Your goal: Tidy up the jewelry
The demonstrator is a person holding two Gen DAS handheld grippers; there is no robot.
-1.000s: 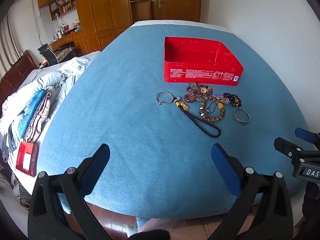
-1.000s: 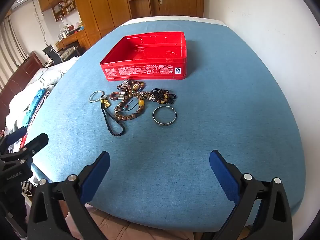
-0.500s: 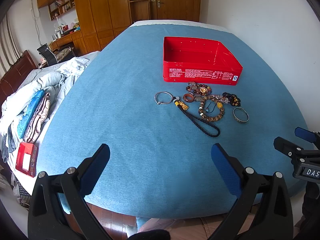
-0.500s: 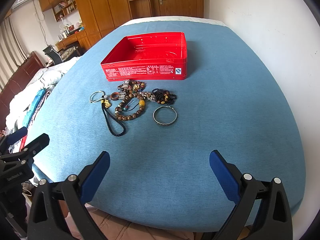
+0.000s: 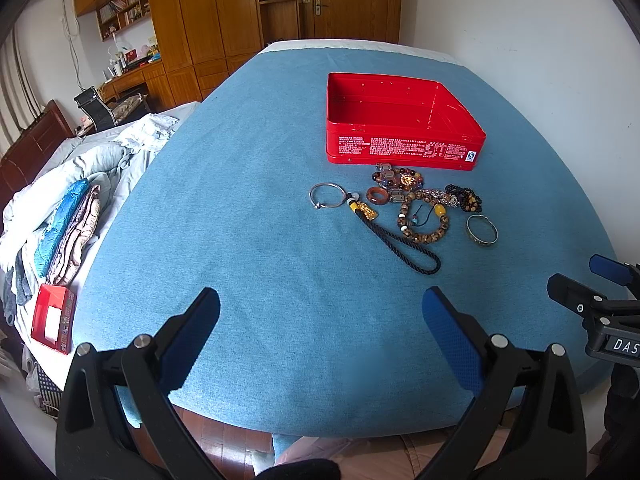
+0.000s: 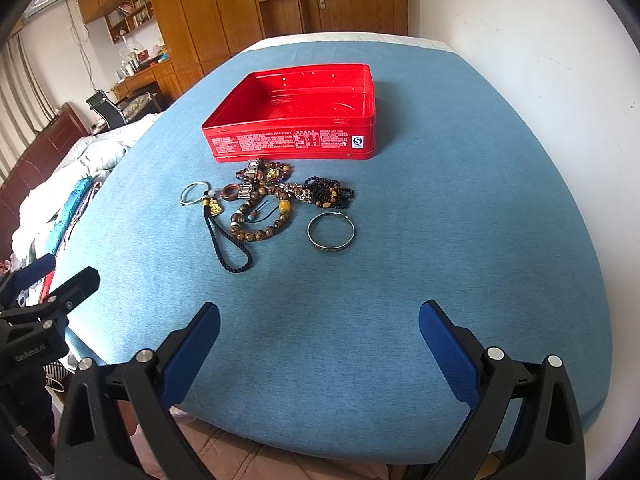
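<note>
Jewelry [image 6: 272, 204] lies heaped on the blue counter [image 6: 440, 240], just in front of the empty red tin [image 6: 296, 112]. Both hand-held grippers, left [image 5: 320, 316] and right [image 6: 320, 328], hover released and empty. Sorting looks unstarted; next, pinch the separate bangle [image 6: 331, 232].

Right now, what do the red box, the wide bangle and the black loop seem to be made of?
Red box: likely painted tin, glossy, with reflections inside and printed text.
Wide bangle: seemingly metal, silvery shine, dark patterned band.
Black loop: braided cord, matte, twisted texture.
</note>
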